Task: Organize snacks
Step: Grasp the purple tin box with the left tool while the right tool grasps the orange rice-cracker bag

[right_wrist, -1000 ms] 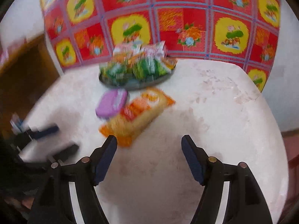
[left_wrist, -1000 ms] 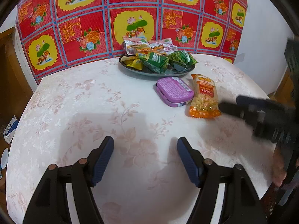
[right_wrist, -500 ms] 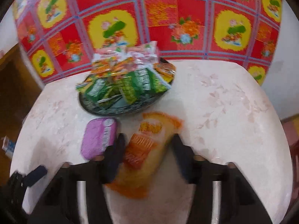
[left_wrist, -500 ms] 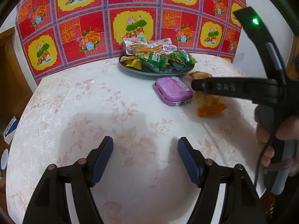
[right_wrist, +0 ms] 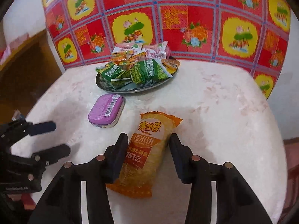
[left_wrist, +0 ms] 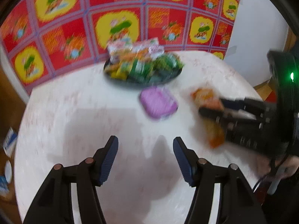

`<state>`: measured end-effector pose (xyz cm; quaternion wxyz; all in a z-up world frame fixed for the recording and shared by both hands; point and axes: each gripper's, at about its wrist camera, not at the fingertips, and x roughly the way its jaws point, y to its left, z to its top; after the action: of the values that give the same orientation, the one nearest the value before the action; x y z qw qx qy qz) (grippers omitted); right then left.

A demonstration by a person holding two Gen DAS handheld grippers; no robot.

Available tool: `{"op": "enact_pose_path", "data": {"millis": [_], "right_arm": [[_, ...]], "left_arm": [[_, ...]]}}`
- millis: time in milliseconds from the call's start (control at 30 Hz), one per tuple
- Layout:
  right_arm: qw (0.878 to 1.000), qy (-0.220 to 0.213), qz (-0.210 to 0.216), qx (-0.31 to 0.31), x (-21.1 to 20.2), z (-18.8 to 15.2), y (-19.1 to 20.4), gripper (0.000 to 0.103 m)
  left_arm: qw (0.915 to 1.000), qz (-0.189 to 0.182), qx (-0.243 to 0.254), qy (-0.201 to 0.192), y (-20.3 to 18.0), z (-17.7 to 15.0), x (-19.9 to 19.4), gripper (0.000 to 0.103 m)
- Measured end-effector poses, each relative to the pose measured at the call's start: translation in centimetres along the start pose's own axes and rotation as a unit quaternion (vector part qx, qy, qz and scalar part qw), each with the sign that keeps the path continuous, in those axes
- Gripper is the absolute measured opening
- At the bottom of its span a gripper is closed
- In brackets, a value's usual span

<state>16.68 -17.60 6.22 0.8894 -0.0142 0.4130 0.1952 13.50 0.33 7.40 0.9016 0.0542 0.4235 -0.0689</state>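
An orange rice-cracker pack (right_wrist: 149, 134) lies on the white floral table (right_wrist: 214, 112), lengthwise between the fingers of my right gripper (right_wrist: 148, 149), which is shut on its lower half. In the blurred left wrist view the same pack (left_wrist: 205, 97) shows at the right with the right gripper (left_wrist: 214, 106) on it. My left gripper (left_wrist: 145, 155) hovers over bare table with its jaws closing and nothing between them; it also appears at the left of the right wrist view (right_wrist: 50, 140). A purple tin (right_wrist: 106, 110) lies just in front of the dark plate (right_wrist: 115, 91) heaped with snack packets.
A red and yellow floral cloth (right_wrist: 186, 18) hangs behind the table. Wooden furniture (right_wrist: 24, 65) stands at the left. The rounded table edge falls away on the right. A small blue-and-white box (left_wrist: 10, 141) lies low at the left.
My right gripper swung in over the orange pack and closed on it. The left gripper lifted a little, its view is now blurred, and its jaws stand narrower.
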Motion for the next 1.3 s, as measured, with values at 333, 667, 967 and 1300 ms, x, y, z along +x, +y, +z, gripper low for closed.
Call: {"op": "enact_pose_path", "data": {"millis": [333,667,967,1300], "right_arm": [[0.997,-0.011,0.054,0.049,-0.3,-0.2,-1.5,0.047],[0.996,-0.013,0.069,0.059,-0.5,-0.1,-1.9,0.046],[0.997,0.011,0.057,-0.049,-1.0,-1.2,1.4,0.049],[0.995,0.011,-0.037,-0.089,-2.0,-4.3,4.6,0.065]], "left_arm": [[0.9991,0.012,-0.004,0.040,-2.3,6.8,5.5,0.066],[0.9964,0.016,-0.039,0.073,-1.9,4.1,5.9,0.053],[0.9978,-0.003,-0.055,0.038,1.5,-2.8,0.9,0.053],[0.9988,0.015,-0.040,-0.025,1.8,-5.2,-0.4,0.053]]}}
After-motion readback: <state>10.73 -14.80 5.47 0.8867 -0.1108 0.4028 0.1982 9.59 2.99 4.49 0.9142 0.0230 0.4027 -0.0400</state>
